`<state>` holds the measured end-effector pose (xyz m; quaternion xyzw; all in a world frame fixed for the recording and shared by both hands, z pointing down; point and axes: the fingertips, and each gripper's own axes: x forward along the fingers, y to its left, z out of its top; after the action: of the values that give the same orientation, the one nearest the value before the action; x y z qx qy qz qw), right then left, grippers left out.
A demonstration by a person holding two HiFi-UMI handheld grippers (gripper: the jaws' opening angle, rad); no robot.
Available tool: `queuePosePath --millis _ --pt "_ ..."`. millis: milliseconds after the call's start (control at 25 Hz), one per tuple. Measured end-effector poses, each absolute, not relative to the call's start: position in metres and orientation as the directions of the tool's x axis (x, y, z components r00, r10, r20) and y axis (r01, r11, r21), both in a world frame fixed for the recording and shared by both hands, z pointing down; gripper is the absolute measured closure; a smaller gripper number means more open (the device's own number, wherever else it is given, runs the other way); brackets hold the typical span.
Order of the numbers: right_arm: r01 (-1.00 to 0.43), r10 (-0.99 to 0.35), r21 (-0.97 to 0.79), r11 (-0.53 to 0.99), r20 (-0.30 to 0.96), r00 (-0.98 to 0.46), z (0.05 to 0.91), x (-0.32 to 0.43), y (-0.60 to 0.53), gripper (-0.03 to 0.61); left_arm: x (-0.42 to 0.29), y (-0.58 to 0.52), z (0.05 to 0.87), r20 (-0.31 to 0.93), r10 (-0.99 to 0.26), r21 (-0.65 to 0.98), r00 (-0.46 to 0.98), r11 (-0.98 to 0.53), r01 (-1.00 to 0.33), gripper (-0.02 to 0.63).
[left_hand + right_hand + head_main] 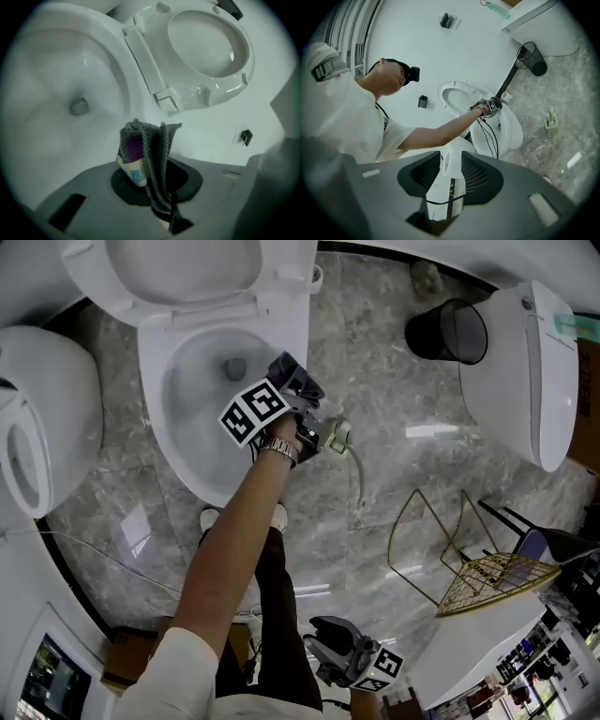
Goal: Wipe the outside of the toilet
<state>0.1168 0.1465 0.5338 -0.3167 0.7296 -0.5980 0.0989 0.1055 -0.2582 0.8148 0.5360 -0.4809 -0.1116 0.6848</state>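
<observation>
Left gripper [292,376] is clamped tight on the grey cloth [150,154], with the toilet [178,465] rim just left of it, so I'd press it flat down the outer wall and dodge the small corded thing [339,435] on the floor just right, while the right gripper [323,638] hangs half open and empty, well behind.

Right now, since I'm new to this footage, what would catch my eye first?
The left gripper is at the rim of the open toilet, its jaws shut on a grey cloth. To the right, a gold wire rack sits on the marble floor, with a black bin beyond it.
</observation>
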Motion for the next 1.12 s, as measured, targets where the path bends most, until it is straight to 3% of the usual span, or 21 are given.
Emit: queuePosePath --millis 520,880,1120 --pt "-0.334 -0.583 -0.941 0.054 0.242 -0.775 0.542 0.119 0.144 0.445 0.068 -0.327 0.817 0.529 -0.759 0.846 0.380 0.435 -0.308 0.577" --pt "-0.324 -0.600 -0.945 0.042 0.235 -0.765 0.544 0.121 0.144 0.443 0.076 -0.358 0.818 0.554 -0.727 0.831 0.405 0.462 -0.309 0.578" --pt "-0.317 -0.602 -0.948 0.033 0.234 -0.763 0.547 0.121 0.149 0.442 0.100 -0.372 0.817 0.520 -0.702 0.853 0.487 0.402 -0.332 0.578"
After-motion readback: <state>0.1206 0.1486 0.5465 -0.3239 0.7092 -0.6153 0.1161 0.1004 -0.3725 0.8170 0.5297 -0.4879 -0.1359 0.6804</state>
